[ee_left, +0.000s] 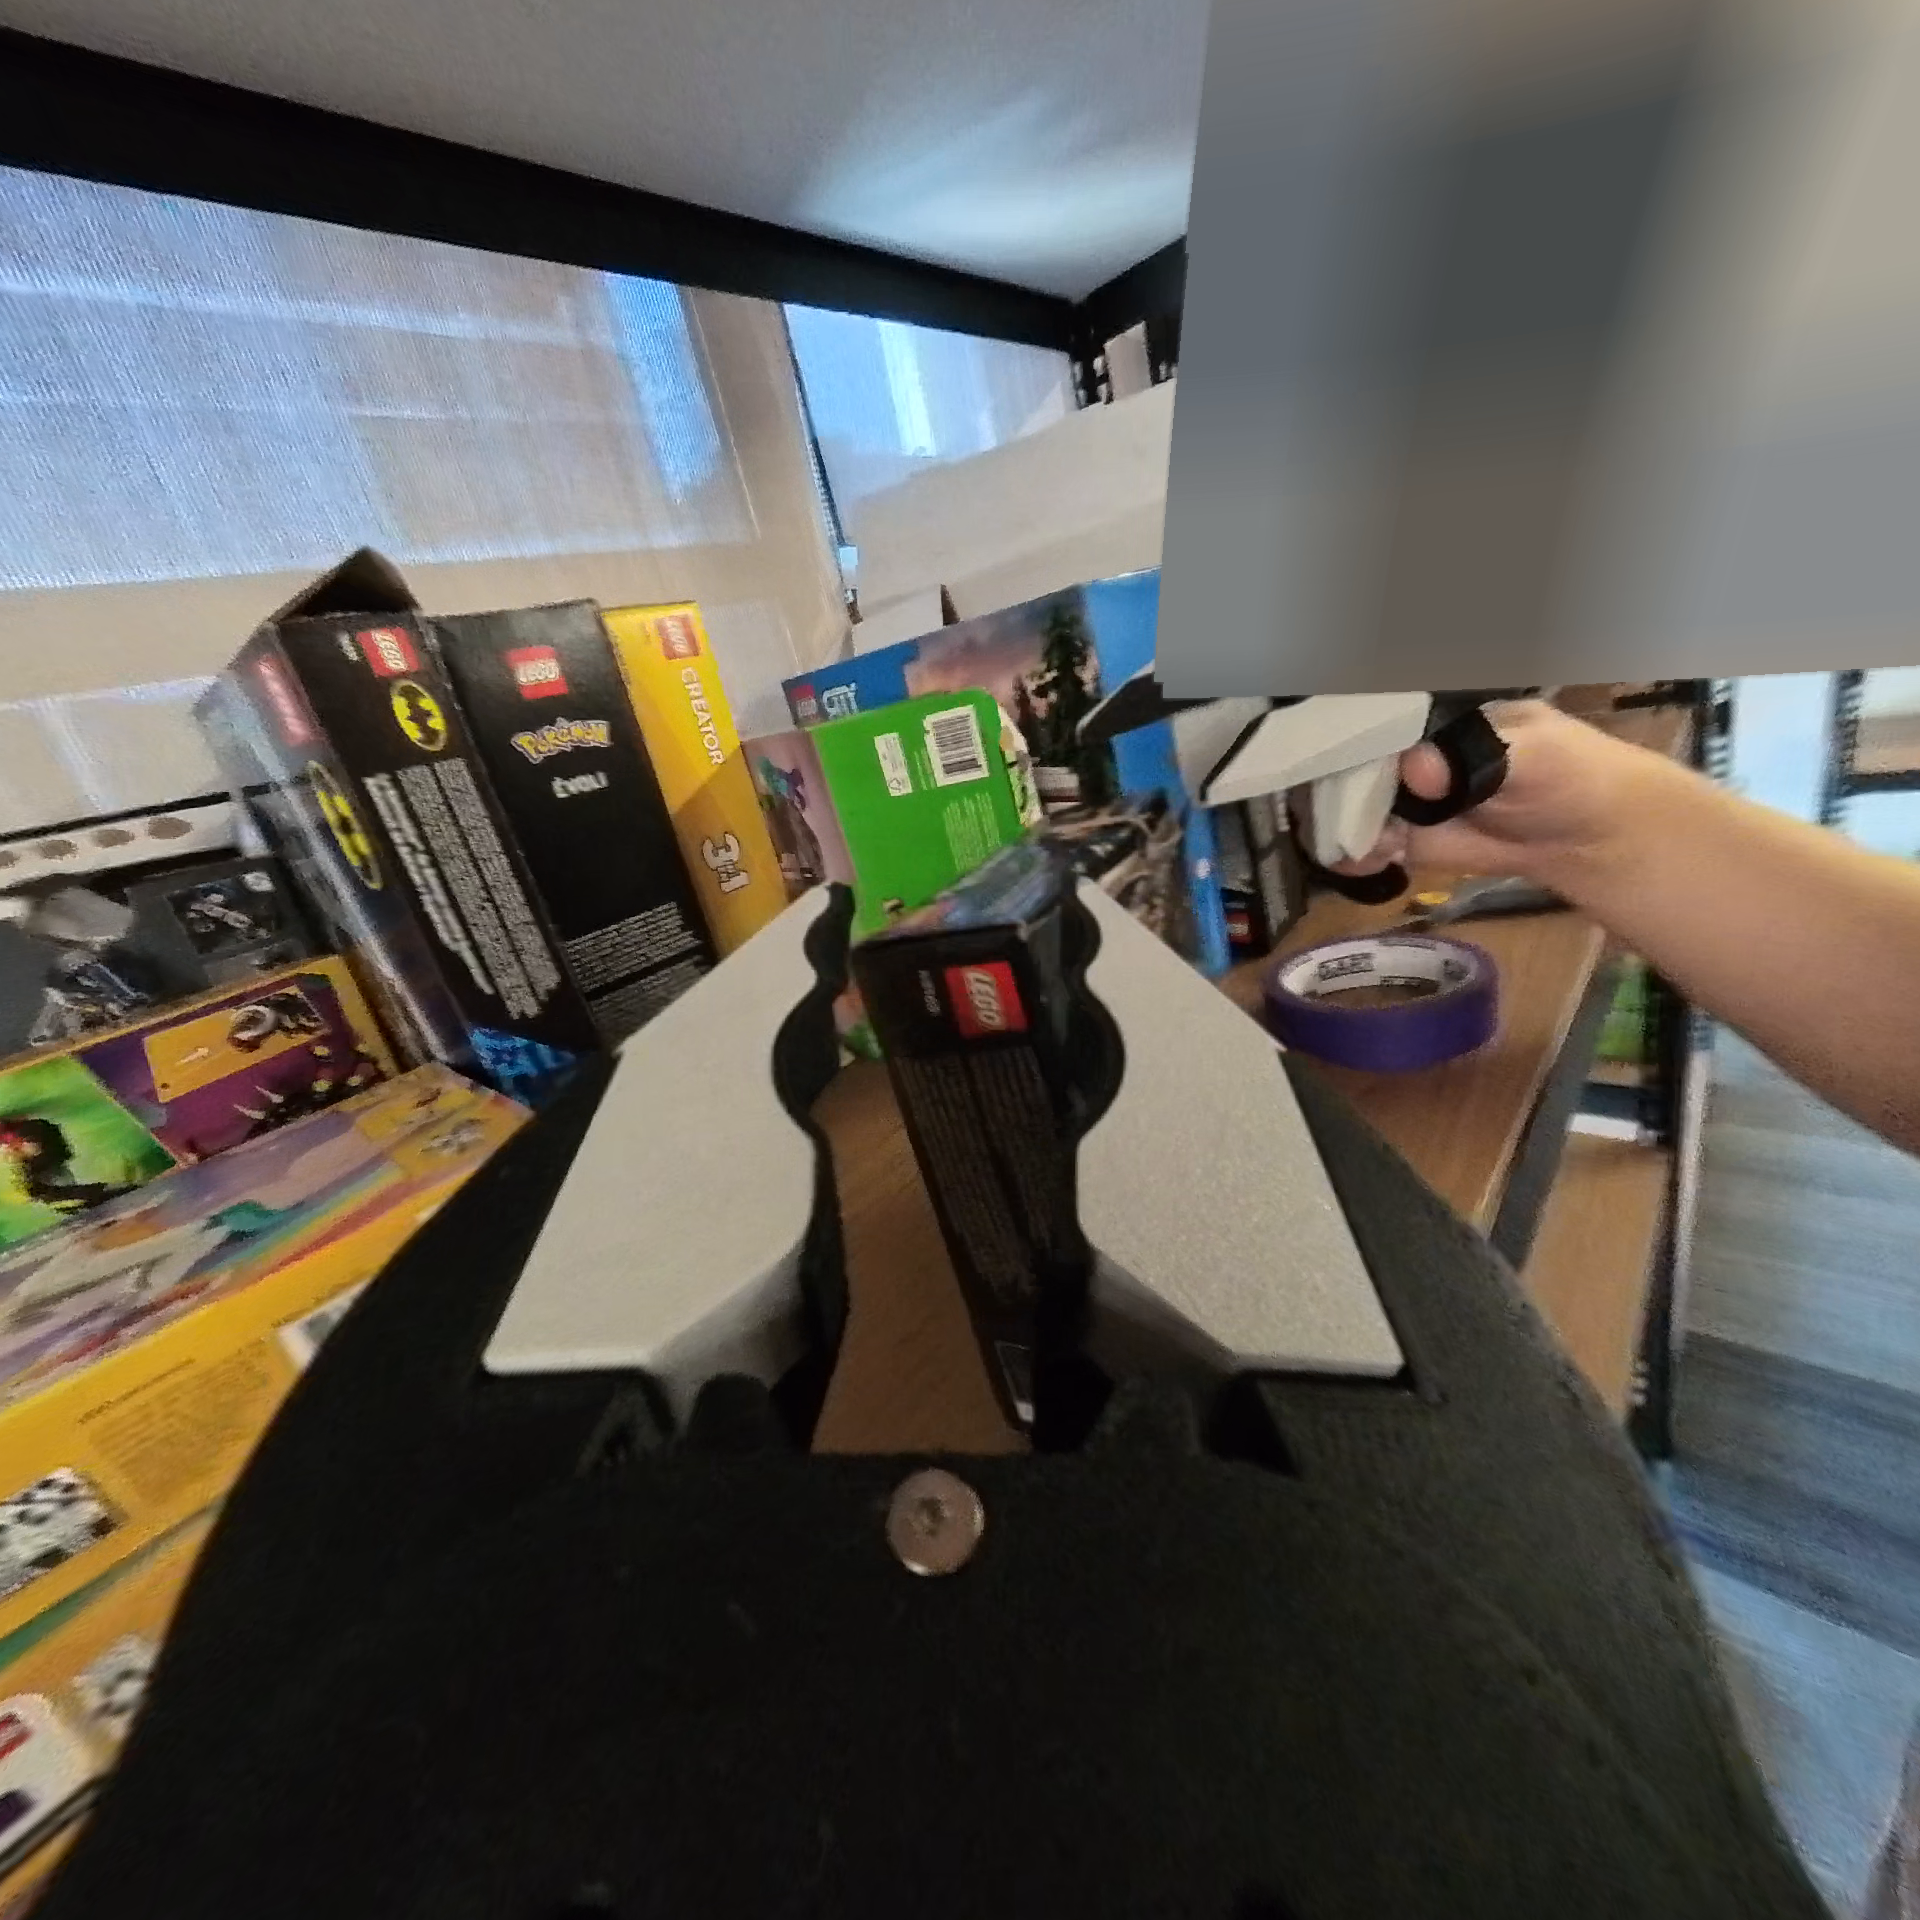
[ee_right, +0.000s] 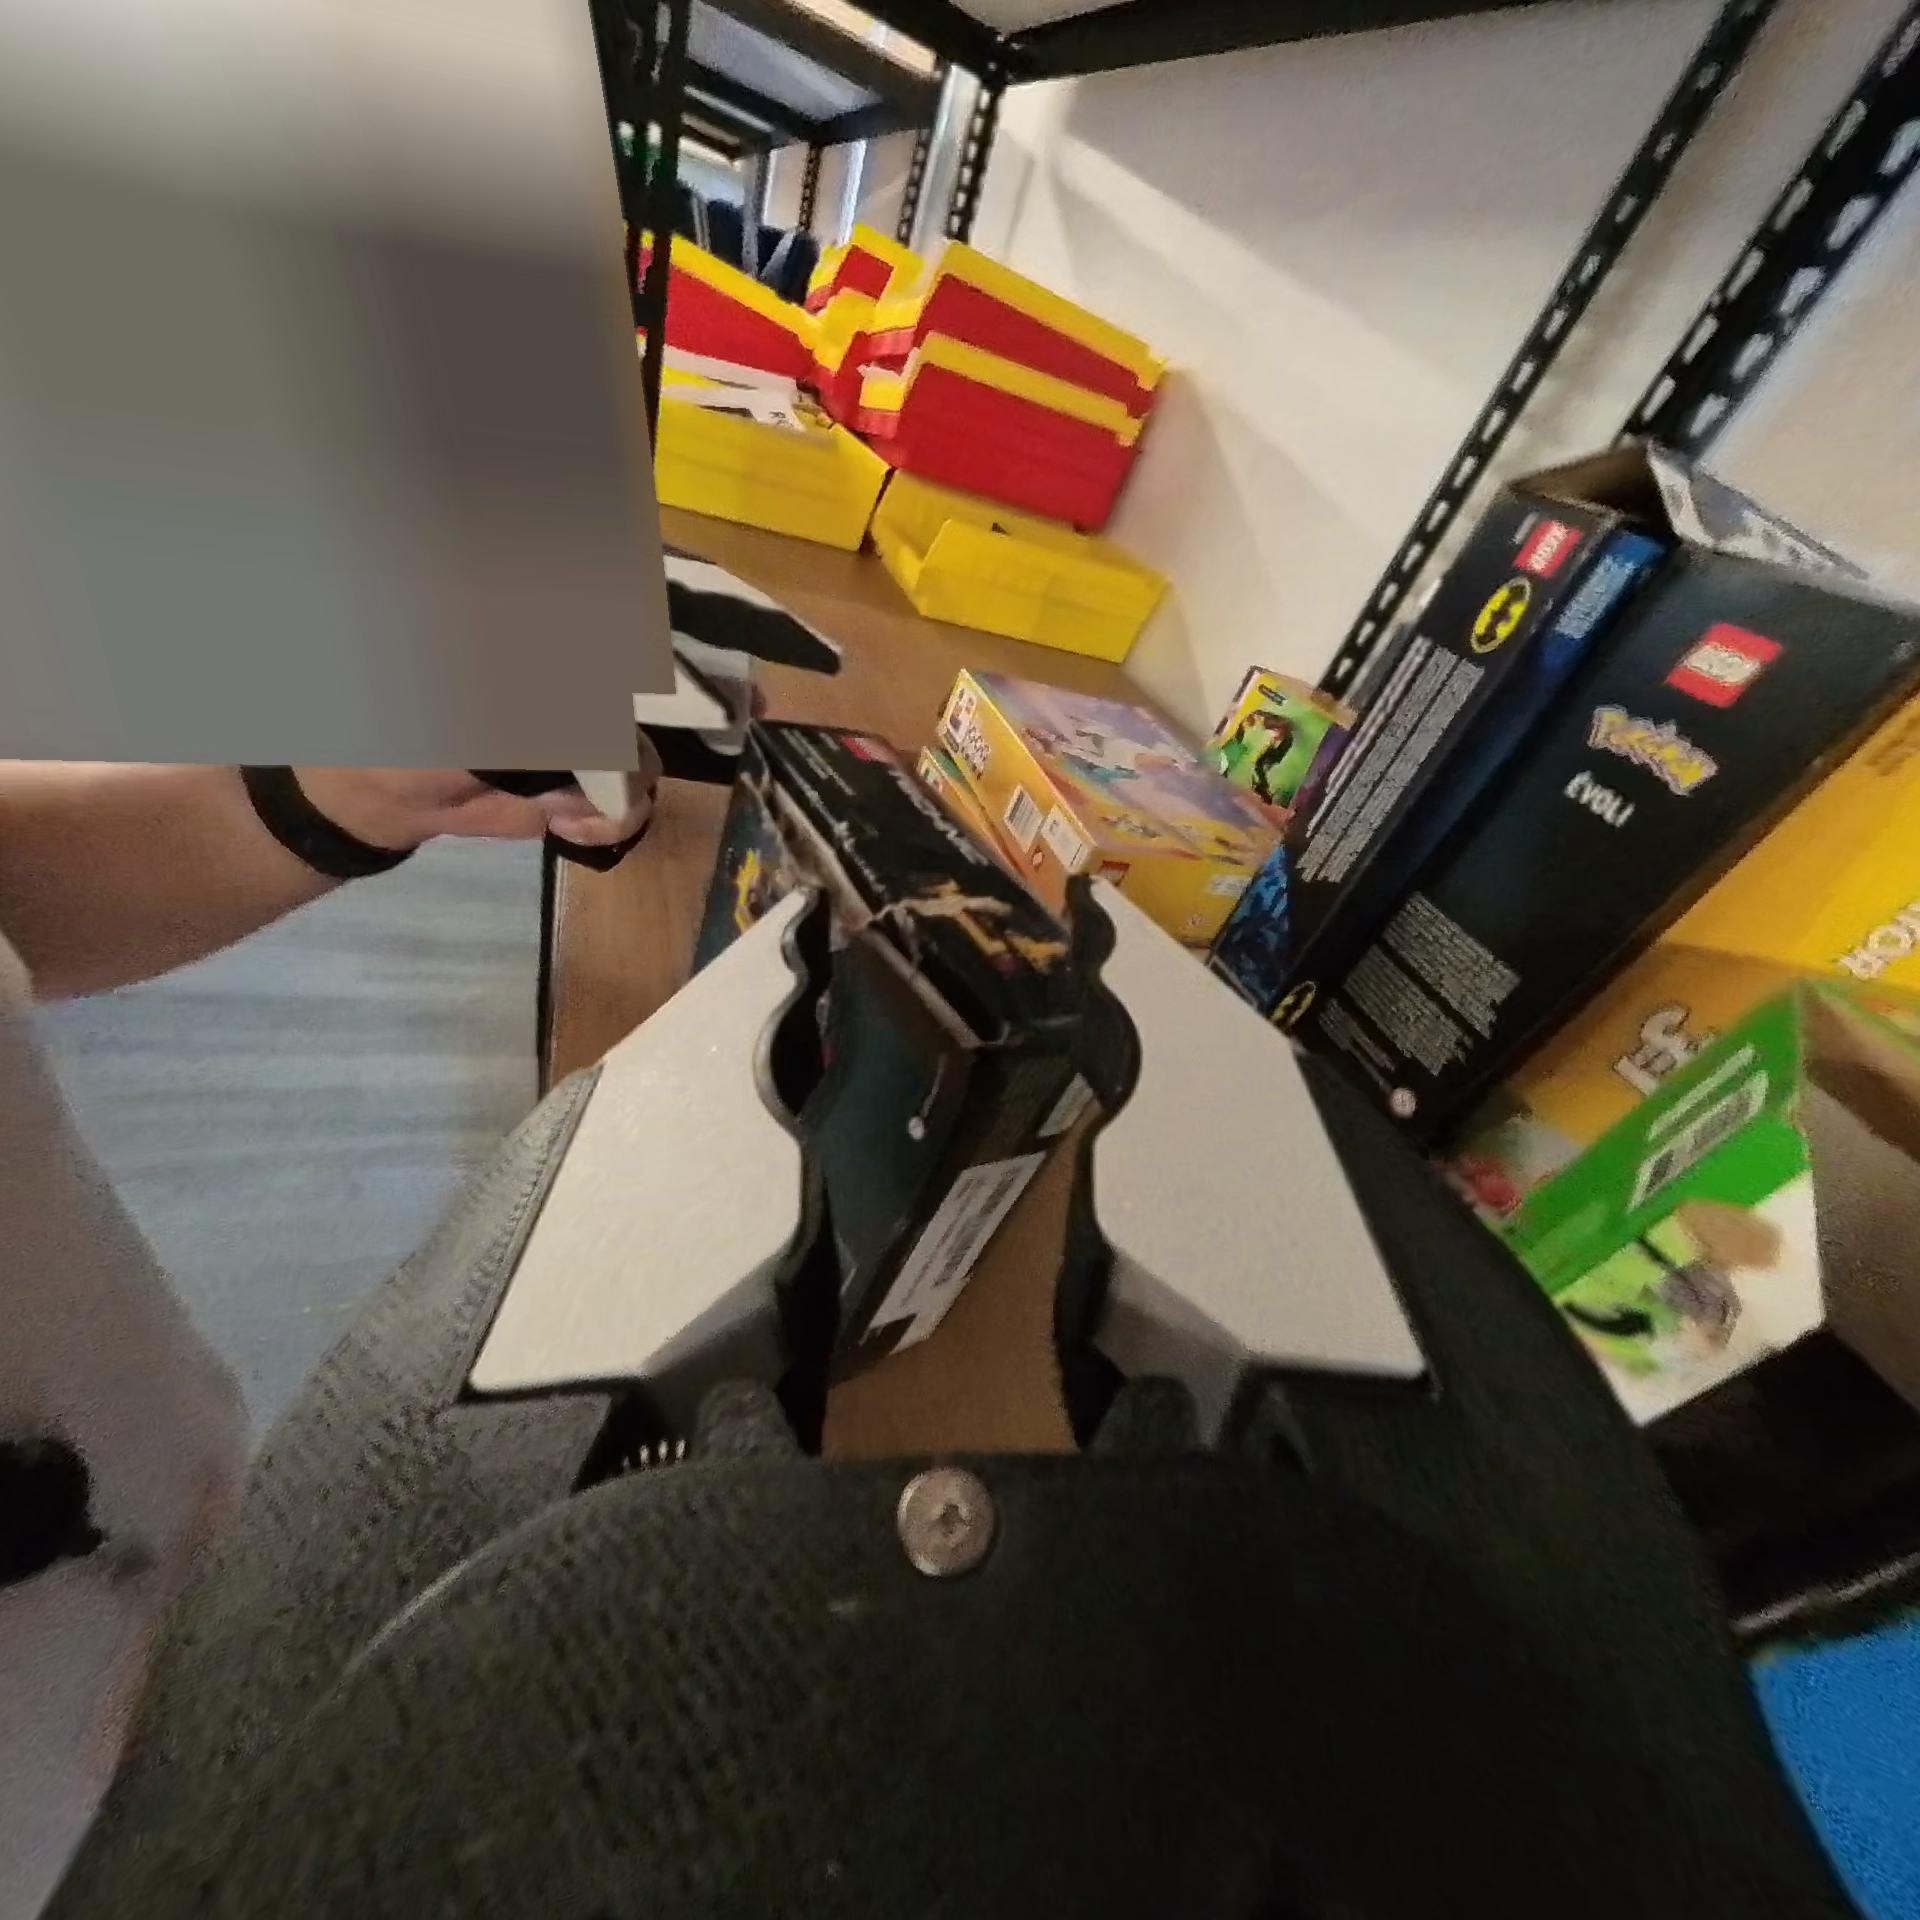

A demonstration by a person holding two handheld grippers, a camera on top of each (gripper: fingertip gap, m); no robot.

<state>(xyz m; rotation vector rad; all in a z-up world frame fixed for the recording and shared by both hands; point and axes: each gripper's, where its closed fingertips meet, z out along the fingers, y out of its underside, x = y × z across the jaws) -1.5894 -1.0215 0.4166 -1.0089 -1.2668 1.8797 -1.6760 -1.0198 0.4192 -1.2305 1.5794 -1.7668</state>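
Both grippers' jaws clamp 1 black box [ee_left: 971, 1081] above the wooden shelf [ee_left: 1455, 1101]

A wooden shelf board [ee_left: 1455, 1101] is carried by a black metal rack whose perforated uprights [ee_right: 1496, 416] are set against a plain white wall [ee_right: 1299, 260]. Daylight is let in through a window covered by a pale translucent blind [ee_left: 312, 416]. Grey-blue floor [ee_right: 312, 1091] is seen below the shelf edge.
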